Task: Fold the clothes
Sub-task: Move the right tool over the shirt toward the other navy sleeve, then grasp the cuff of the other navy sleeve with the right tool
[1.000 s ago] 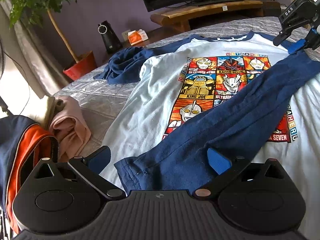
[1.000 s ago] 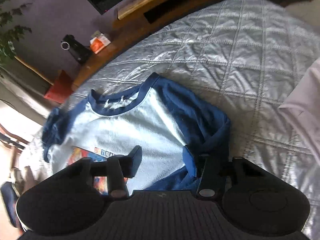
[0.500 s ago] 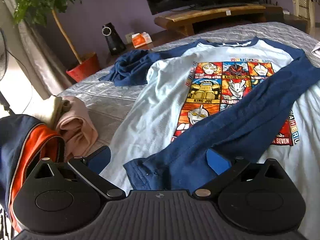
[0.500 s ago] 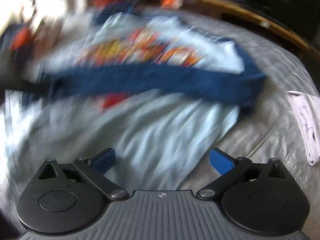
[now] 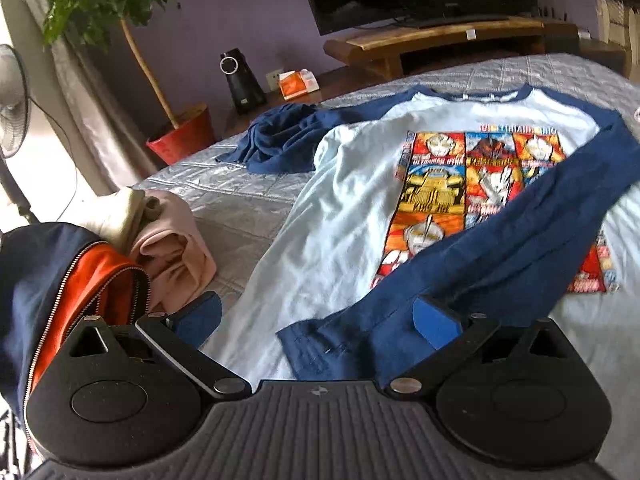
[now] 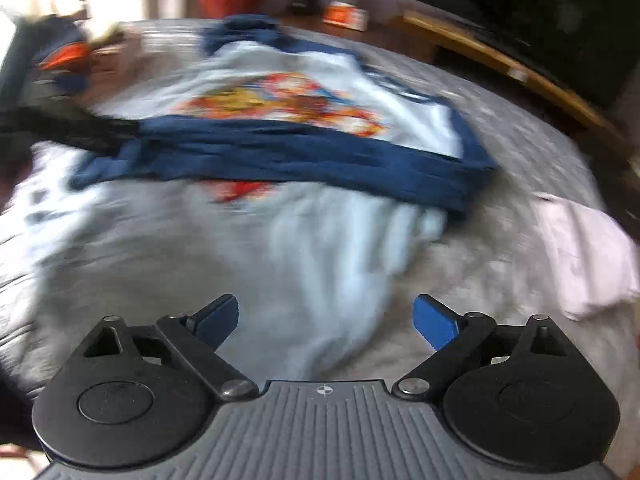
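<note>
A pale blue T-shirt [image 5: 340, 216] with navy sleeves and a bright cartoon print lies flat on the bed. One navy sleeve [image 5: 500, 236] is folded slantwise across the print, and its cuff ends between the fingers of my left gripper [image 5: 316, 320], which is open and apart from the cloth. The other sleeve [image 5: 280, 144] is bunched at the far left. In the blurred right wrist view, my right gripper [image 6: 326, 322] hangs open and empty over the shirt's lower part [image 6: 332, 248].
The grey quilted bed [image 5: 240, 208] carries folded pink and cream garments [image 5: 172, 248] and a navy-and-orange jacket [image 5: 80, 272] at the left. A white cloth [image 6: 588, 252] lies to the right. Beyond the bed stand a red plant pot [image 5: 182, 140] and a wooden TV stand [image 5: 440, 36].
My right gripper let go of the sleeve at the shirt's shoulder, opened wide, rolled and swung to the shirt's lower part, leaving the left wrist view. My left gripper stayed open and hardly moved.
</note>
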Demonstrator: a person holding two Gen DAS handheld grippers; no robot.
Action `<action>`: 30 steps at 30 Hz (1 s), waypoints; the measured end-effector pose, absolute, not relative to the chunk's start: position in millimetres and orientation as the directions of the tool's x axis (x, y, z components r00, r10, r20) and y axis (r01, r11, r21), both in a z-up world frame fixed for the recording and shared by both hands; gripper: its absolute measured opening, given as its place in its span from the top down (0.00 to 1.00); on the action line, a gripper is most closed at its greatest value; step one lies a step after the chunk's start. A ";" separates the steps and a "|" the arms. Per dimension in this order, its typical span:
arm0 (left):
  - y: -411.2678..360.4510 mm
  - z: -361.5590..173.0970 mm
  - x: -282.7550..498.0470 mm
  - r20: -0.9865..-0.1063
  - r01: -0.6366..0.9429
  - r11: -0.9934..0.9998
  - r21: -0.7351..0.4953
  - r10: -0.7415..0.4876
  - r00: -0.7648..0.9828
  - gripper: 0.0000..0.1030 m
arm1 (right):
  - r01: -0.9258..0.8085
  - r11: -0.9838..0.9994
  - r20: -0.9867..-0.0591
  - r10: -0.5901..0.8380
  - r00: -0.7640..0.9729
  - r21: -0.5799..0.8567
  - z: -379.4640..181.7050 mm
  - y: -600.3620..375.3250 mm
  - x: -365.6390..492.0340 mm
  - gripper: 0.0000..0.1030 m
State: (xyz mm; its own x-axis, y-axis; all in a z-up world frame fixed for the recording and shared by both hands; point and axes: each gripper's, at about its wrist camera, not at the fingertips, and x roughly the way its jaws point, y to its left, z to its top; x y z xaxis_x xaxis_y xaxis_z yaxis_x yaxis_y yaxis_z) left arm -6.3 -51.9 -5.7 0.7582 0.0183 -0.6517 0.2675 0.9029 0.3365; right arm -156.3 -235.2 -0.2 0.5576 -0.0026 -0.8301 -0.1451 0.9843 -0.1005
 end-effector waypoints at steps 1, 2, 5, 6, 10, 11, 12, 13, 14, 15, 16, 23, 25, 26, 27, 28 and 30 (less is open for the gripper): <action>-49.1 -6.3 -6.5 -0.650 0.262 0.901 0.345 0.028 0.760 0.00 | -0.184 0.978 -0.852 0.014 0.523 -0.097 -5.0 -229.9 -158.2 0.00; -46.0 -6.7 -6.2 -0.650 0.255 0.902 0.349 0.037 0.759 0.00 | -0.222 0.969 -0.882 0.013 0.472 -0.104 -13.5 -226.1 -159.7 0.00; -34.8 -7.7 -4.7 -0.654 0.223 0.909 0.352 0.069 0.753 0.00 | -0.201 0.974 -0.905 -0.006 0.425 -0.101 -21.3 -234.5 -168.3 0.00; -31.9 -7.2 -4.4 -0.654 0.214 0.911 0.353 0.077 0.753 0.00 | -0.178 0.977 -0.905 -0.030 0.425 -0.116 -19.3 -238.5 -170.5 0.01; -25.1 2.0 -4.0 -0.635 0.174 0.928 0.331 0.083 0.768 0.00 | -0.171 0.976 -0.869 -0.034 0.494 -0.135 0.8 -234.7 -177.5 0.00; -24.3 4.2 -3.6 -0.632 0.164 0.933 0.319 0.081 0.771 0.00 | -0.179 0.979 -0.852 0.010 0.524 -0.098 6.8 -230.4 -176.0 0.00; -23.9 5.1 -3.2 -0.631 0.157 0.937 0.311 0.080 0.772 0.00 | -0.203 0.976 -0.851 0.037 0.524 -0.083 7.3 -223.5 -172.2 0.00; -23.4 5.9 -2.8 -0.630 0.150 0.941 0.303 0.079 0.773 0.00 | -0.239 0.966 -0.869 0.034 0.494 -0.097 2.1 -214.2 -166.8 0.00; -22.7 6.2 -2.4 -0.629 0.144 0.944 0.298 0.080 0.774 0.00 | -0.282 0.952 -0.894 0.018 0.448 -0.122 -6.4 -205.1 -161.4 0.00; -21.4 4.9 -1.6 -0.629 0.139 0.944 0.298 0.085 0.773 0.00 | -0.324 0.934 -0.913 -0.006 0.407 -0.151 -15.6 -198.8 -158.2 0.00; -19.3 3.0 0.0 -0.633 0.132 0.945 0.300 0.093 0.769 0.00 | -0.334 0.931 -0.914 0.001 0.406 -0.147 -16.0 -199.0 -156.4 0.01; 1.9 1.5 11.3 -0.649 0.049 0.959 0.279 0.151 0.746 0.00 | -0.216 0.971 -0.753 0.214 0.623 0.098 73.9 -228.2 -64.9 0.03; 6.2 3.4 11.3 -0.633 0.031 0.958 0.285 0.164 0.757 0.00 | -0.238 0.965 -0.679 0.246 0.692 0.107 104.7 -216.5 -17.8 0.02; 8.6 5.5 10.8 -0.620 0.019 0.958 0.286 0.171 0.765 0.00 | -0.257 0.962 -0.643 0.255 0.722 0.092 116.8 -205.5 1.2 0.02; 11.7 8.2 10.3 -0.608 0.005 0.959 0.282 0.175 0.774 0.00 | -0.278 0.959 -0.617 0.256 0.744 0.063 125.3 -192.9 20.4 0.01; 15.4 11.0 10.1 -0.599 -0.010 0.963 0.271 0.177 0.781 0.00 | -0.300 0.954 -0.597 0.253 0.761 0.022 131.1 -179.6 43.0 0.00; 23.2 14.6 11.0 -0.595 -0.038 0.969 0.243 0.180 0.783 0.00 | -0.341 0.939 -0.591 0.253 0.766 -0.040 132.3 -153.7 89.8 0.00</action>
State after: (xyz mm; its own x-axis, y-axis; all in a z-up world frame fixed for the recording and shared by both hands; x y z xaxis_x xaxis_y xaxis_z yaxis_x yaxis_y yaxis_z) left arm 11.0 23.2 14.6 0.7831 0.1800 -0.5952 -0.0383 0.9693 0.2428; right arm 89.8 -153.7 132.3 0.7662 0.2529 -0.5907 -0.3406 0.9394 -0.0396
